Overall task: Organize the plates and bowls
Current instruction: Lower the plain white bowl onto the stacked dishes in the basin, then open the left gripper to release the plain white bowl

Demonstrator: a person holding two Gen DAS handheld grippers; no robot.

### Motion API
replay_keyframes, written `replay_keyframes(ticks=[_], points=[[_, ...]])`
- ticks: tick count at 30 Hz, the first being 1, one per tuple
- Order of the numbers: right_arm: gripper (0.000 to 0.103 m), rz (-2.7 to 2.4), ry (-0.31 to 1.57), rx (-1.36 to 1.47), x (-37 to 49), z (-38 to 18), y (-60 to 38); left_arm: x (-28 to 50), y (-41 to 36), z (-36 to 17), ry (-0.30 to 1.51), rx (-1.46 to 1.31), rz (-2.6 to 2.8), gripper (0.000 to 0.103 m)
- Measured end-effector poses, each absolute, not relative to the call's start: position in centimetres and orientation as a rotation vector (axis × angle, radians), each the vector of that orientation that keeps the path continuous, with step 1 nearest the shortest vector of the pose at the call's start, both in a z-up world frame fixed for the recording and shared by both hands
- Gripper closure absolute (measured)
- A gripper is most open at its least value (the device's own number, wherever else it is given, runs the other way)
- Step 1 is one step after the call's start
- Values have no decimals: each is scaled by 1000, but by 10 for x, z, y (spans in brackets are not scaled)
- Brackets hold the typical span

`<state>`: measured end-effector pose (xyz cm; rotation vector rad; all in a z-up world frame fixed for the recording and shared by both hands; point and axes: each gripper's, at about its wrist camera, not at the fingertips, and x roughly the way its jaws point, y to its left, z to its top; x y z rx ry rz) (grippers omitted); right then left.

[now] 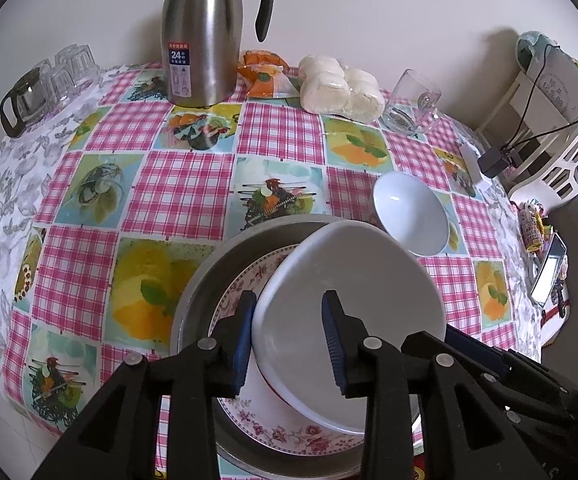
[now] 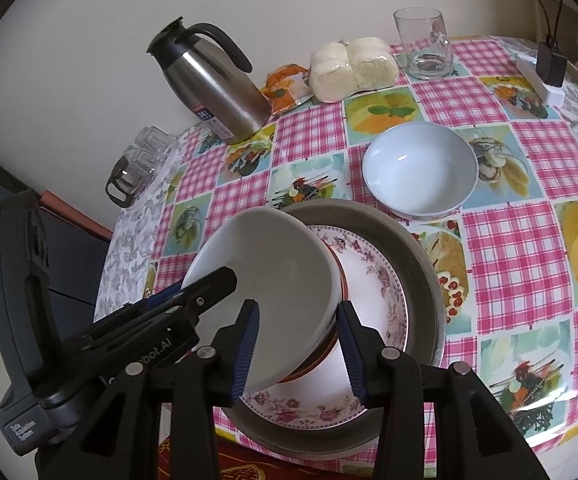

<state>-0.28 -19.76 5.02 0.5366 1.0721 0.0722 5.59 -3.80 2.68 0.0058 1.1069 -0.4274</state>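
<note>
Looking down on the surface [image 1: 193, 184], covered with a checked cloth. Near its front edge, seeing a metal basin [image 2: 421, 264], holding a floral plate [image 2: 381, 292] and, on that, a red-rimmed bowl [image 2: 339, 280]. Leaning steeply on this stack, the tilted white bowl [image 1: 349, 280]; standing apart behind the basin, a second white bowl [image 2: 421, 172]. Straddling the tilted bowl's rim with the left tongs [image 1: 289, 340], pads apart, not pressing. Appearing to clamp the opposite wall with the right tongs [image 2: 299, 344]. Risking a slip: gripping a smooth curved wall from one side only, possibly dropping the bowl askew and chipping the stack.
</note>
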Motion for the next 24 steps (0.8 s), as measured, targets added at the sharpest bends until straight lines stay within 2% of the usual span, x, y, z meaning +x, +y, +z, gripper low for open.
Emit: replay_keyframes(ticks=[18,22,24], points=[[59,37,1008,482,-5,62,-200,57,-34,31,1080,-18,-415,67],[59,27,979,454,-6,68,-200,56,-32,36,1056,-23,-405,61],[51,17,965,437,-6,71,-200,55,-32,40,1043,-24,-403,59]])
